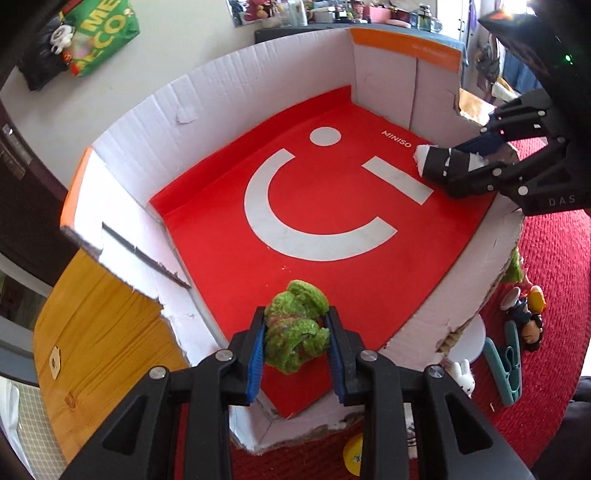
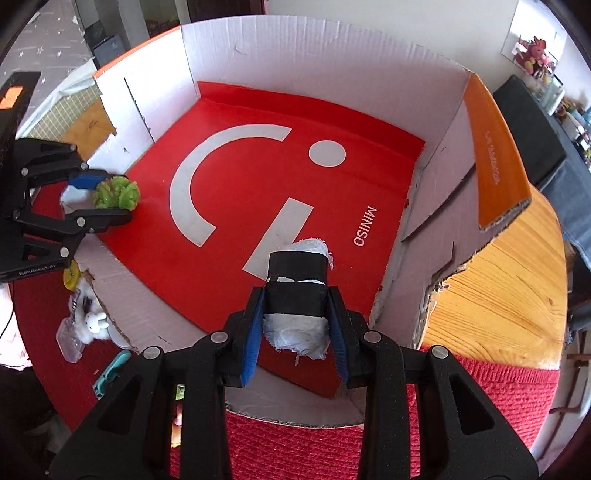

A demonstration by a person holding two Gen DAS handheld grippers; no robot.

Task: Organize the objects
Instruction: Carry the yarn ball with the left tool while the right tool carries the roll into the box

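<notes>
Over the box (image 1: 221, 74), near opposite walls, the left gripper (image 1: 297, 332) clenches a green toy (image 1: 299, 325) and the right gripper (image 2: 295, 317) a black-and-white roll (image 2: 297, 295). Seemingly the placing step: next, lower and let go.

Home: cluttered shelf (image 1: 332, 13), red rug (image 2: 480, 406)

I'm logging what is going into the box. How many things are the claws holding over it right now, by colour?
Green: 1, the fuzzy green toy in the left claw.
Black and white: 1, the roll in the right claw.
Total: 2, both held above the red floor of the box.
</notes>
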